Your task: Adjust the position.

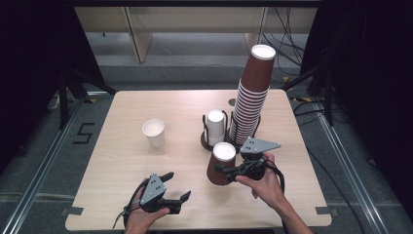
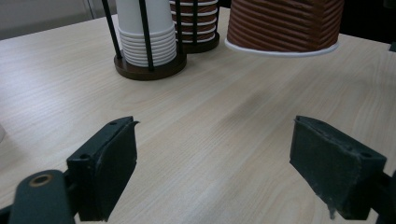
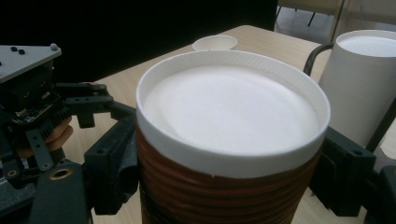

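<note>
A brown ribbed paper cup is upside down, its white base facing up. My right gripper is shut on its sides, one black jaw on each flank. The cup's rim hangs a little above the table, with a faint shadow under it. My left gripper stands open near the table's front edge with nothing between its jaws. It lies left of the held cup and points toward it. The left gripper and the hand holding it sit beyond the cup in the right gripper view.
A black wire holder with stacked white cups stands mid-table. A tall leaning stack of brown cups rises beside it. A single white cup stands upright to the left. The wooden table has bare room at front left.
</note>
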